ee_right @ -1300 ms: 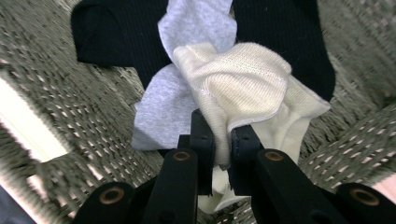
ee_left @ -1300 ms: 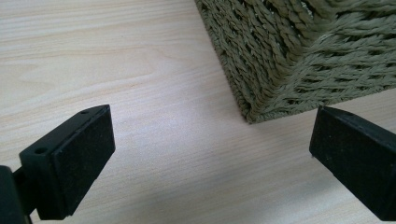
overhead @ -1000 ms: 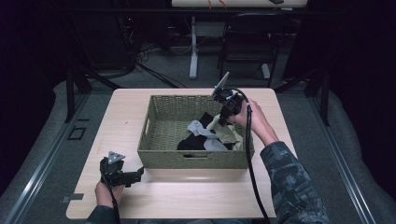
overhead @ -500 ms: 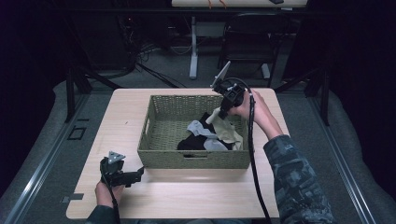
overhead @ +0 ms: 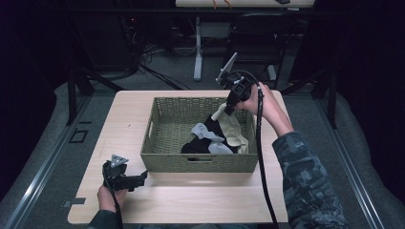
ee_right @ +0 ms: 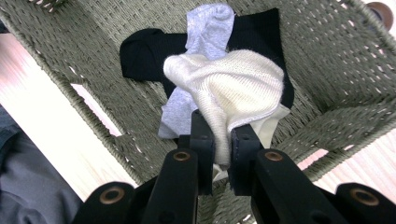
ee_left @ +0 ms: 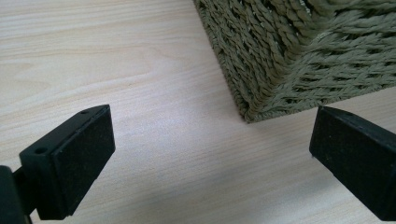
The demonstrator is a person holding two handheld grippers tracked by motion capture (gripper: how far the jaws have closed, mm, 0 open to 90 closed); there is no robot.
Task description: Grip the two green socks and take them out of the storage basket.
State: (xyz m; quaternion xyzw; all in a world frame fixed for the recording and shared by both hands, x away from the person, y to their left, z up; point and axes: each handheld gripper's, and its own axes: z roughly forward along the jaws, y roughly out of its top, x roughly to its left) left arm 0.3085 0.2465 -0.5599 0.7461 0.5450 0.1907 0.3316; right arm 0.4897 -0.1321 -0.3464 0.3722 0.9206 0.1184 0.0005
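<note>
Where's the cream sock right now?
High view: cream sock at the basket's right side, pinched by the right gripper, draped over the black sock.

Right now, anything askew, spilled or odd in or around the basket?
Nothing spilled or damaged. The basket sits square on the table, with black and grey socks in a loose heap inside. The right hand-held gripper is clamped on a cream sock. The left hand-held gripper is open by the basket's corner.
</note>
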